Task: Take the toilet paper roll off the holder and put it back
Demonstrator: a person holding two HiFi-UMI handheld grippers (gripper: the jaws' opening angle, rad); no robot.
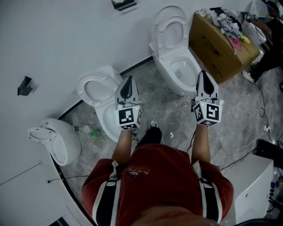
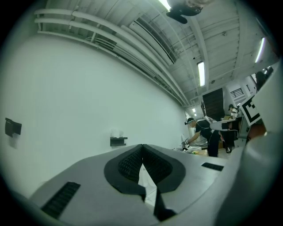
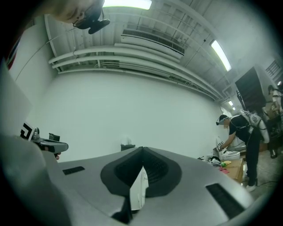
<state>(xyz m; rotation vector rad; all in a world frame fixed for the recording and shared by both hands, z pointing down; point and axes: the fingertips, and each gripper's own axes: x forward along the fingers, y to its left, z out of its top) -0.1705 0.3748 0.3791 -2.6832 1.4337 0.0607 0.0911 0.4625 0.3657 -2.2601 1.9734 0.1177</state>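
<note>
A dark wall holder (image 1: 124, 4) hangs high on the white wall, far ahead of both grippers. In the left gripper view the holder (image 2: 118, 141) carries a pale roll (image 2: 116, 133) on top, faint against the wall. The right gripper view shows the same holder (image 3: 128, 147) just over its jaws. My left gripper (image 1: 129, 78) and right gripper (image 1: 204, 73) point level at the wall, side by side. Both are shut and hold nothing. A second dark bracket (image 1: 25, 85) sits further left on the wall.
Two white toilets (image 1: 177, 44) (image 1: 99, 95) with raised lids stand against the wall below the grippers, and a third white fixture (image 1: 57, 139) at the left. A cardboard box (image 1: 221, 44) of cloths stands right. A person (image 3: 241, 132) bends over at far right. Cables cross the floor.
</note>
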